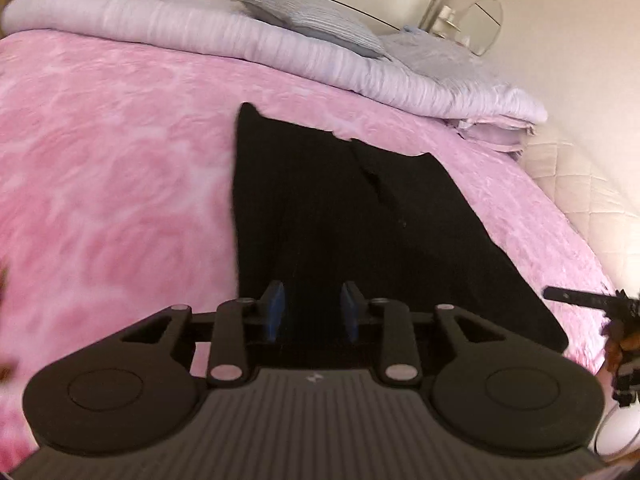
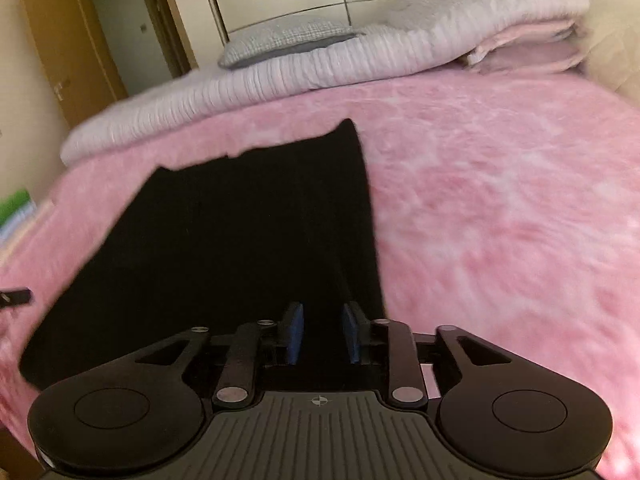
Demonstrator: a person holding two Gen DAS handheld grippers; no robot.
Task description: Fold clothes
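Note:
A black garment (image 1: 340, 216) lies spread flat on the pink bedspread (image 1: 100, 160); it also shows in the right wrist view (image 2: 224, 240). My left gripper (image 1: 313, 312) is open, its blue pads apart over the garment's near left part. My right gripper (image 2: 323, 332) is open, its blue pads apart over the garment's near right edge. Whether either touches the cloth I cannot tell. The right gripper's body (image 1: 592, 302) shows at the right edge of the left wrist view.
A folded pale lilac quilt (image 1: 240, 36) and a grey pillow (image 1: 316, 20) lie along the far side of the bed. A wardrobe (image 2: 60, 48) and doorway stand at the far left. The bed's right edge meets a quilted cream mattress (image 1: 580, 188).

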